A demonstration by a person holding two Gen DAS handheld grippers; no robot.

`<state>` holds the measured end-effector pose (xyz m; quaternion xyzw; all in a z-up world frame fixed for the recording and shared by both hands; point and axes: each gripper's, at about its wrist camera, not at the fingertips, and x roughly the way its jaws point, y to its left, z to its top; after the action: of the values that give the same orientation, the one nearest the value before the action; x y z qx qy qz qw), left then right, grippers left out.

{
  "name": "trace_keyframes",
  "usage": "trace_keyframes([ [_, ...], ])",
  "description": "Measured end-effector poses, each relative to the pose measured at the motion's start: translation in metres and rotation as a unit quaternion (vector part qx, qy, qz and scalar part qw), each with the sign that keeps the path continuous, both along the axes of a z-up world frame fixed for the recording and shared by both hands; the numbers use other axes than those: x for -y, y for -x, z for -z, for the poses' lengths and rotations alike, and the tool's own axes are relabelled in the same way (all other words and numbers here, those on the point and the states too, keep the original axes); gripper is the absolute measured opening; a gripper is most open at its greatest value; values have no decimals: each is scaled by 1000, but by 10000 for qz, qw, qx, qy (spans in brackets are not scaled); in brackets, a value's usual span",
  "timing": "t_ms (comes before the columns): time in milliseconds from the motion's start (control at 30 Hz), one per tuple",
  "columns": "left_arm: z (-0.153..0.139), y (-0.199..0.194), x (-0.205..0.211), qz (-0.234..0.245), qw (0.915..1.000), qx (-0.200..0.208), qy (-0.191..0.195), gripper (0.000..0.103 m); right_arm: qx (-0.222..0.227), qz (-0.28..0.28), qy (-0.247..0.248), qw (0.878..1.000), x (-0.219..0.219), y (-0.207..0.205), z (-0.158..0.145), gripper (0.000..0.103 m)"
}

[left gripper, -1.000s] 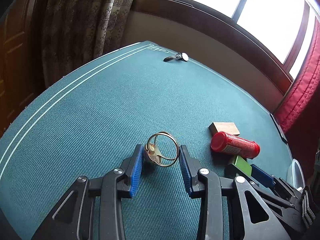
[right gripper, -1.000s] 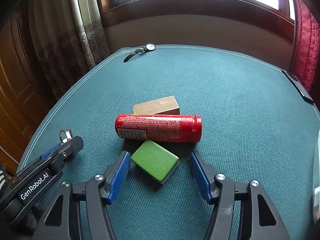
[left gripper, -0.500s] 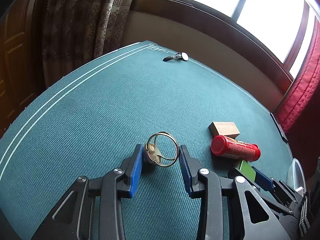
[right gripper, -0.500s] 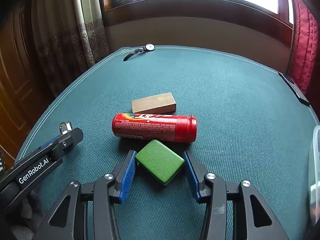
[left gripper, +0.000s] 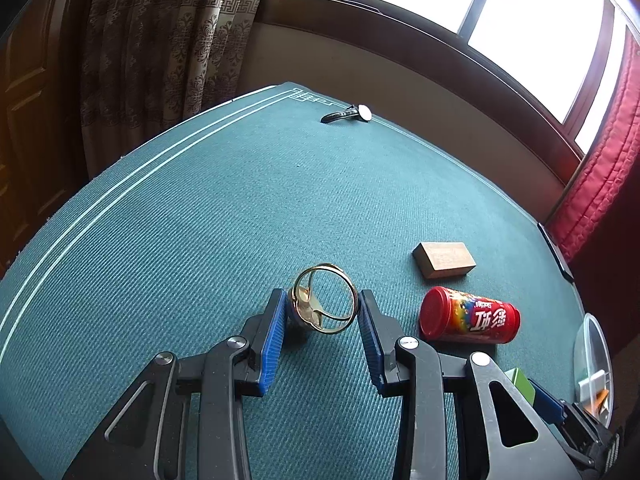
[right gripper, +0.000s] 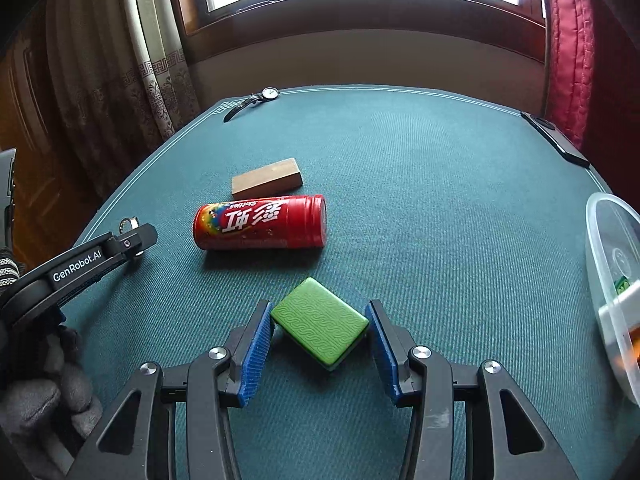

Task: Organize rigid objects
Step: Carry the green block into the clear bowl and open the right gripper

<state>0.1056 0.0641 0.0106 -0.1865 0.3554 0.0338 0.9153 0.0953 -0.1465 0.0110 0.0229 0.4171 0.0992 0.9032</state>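
A teal cloth-covered table (right gripper: 440,184) fills both views, with a window and curtains behind it. At its right edge sits a clear plastic container (right gripper: 600,240) with small items inside that are too blurred to name. A red candy tube (right gripper: 260,222) lies on its side near the middle of the table, and just beyond it rests a wooden block (right gripper: 266,179), close to the tube but apart from it. A dark flat device (right gripper: 556,142) lies near the far right edge.

The right gripper (right gripper: 320,330) has its blue pads pinching a green textured block (right gripper: 320,322) from both sides, the block turned cornerwise between them and clear of the tube. The left gripper (left gripper: 322,312) has its jaws closed on a gold ring-shaped object (left gripper: 326,298), which stands upright between the pads (its exact form is hard to make out). A gloved hand (right gripper: 40,400) holds the left gripper, seen in the right wrist view.

A wristwatch (right gripper: 256,100) lies at the far corner, well apart from everything else.
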Motion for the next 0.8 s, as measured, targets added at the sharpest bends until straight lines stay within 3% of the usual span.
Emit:
trace_keyframes([
  [433,-6,2,17,403,9991,142,-67,37,-5,585,-170,9981,45,26,-6,50],
  [800,-7,4,28,657,9976,144,-144,37,418,1314,-316,9899,97,48,-38,50],
])
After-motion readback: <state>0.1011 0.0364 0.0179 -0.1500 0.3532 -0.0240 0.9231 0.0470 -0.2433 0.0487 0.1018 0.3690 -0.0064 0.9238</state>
